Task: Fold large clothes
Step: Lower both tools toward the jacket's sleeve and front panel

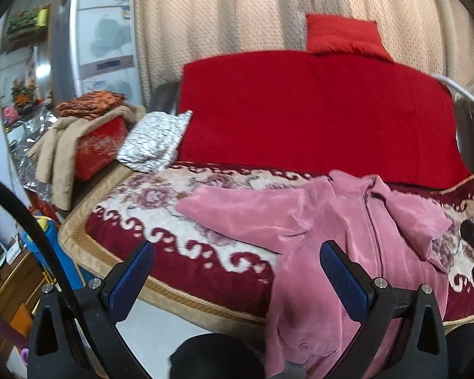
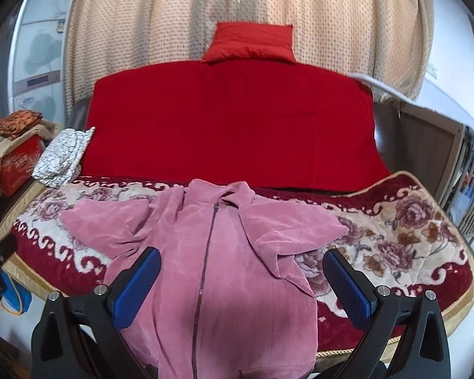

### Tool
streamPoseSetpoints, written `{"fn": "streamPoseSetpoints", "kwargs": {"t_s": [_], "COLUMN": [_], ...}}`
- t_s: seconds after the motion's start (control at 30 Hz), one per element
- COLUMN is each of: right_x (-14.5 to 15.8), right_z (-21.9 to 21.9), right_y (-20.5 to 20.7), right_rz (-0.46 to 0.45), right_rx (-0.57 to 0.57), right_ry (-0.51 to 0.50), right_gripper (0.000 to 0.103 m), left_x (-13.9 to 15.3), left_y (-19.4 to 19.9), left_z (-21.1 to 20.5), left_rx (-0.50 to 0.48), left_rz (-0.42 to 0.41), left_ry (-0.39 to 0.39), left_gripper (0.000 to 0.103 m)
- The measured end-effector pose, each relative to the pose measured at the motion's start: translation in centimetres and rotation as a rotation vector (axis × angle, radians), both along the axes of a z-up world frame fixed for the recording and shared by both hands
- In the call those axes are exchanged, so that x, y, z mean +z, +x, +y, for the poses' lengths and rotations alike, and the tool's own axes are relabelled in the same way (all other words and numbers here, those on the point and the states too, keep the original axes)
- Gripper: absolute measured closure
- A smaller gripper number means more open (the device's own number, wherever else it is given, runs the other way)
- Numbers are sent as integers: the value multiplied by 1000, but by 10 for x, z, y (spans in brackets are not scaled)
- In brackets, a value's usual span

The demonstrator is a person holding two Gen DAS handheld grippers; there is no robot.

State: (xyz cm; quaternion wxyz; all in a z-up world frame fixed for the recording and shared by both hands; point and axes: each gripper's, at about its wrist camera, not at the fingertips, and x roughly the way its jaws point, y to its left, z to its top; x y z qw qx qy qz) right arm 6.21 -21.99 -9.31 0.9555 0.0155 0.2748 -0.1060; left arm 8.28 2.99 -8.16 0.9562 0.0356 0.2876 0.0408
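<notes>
The pink jacket [image 2: 224, 252] is spread on the flowered blanket [image 2: 395, 237]. It looks soft and floppy. Both grippers' fingers [image 1: 344, 271] [image 2: 347, 281] are held apart; the sleeves could be pinched first.

The right gripper [image 2: 241, 268], jaws spread wide, hovers over the pink jacket [image 2: 211, 252] lying zipped on the floral blanket [image 2: 395, 243].

- Your pink zip-front jacket [image 2: 224, 252]: soft velvety cloth w/ fine ribbing, matt.
- Floral red-and-cream blanket [image 2: 395, 246] under it: plush fleece, slight sheen, braided gold trim.
- Plain red cover [image 2: 230, 126] behind: matt woven cloth.
- Small red cushion [image 2: 249, 42]: smoother, satiny.
- Your gripper fingers [image 2: 136, 284]: matt black plastic, blue dimpled pads, shiny metal screws.
- Beige dotted curtain [image 2: 205, 9]: textured fabric.
</notes>
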Motion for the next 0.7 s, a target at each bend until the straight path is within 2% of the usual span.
{"fn": "streamPoseSetpoints", "kwargs": {"t_s": [0.23,0.43,0.7], "right_x": [-17,-34,-67], "right_z": [-55,-102,-158], "right_y": [49,92,142], "right_rz": [34,67,96], "right_rx": [-72,-149,-185], "right_ry": [62,115,226], "right_gripper": [0,0,0], "left_x": [-23,-54,-89], "left_y": [57,106,151], "left_z": [-49,-95,-128], "left_rx": [-68,-122,-152], "left_rz": [74,152,228], "left_ry": [40,80,107], "left_gripper": [0,0,0]}}
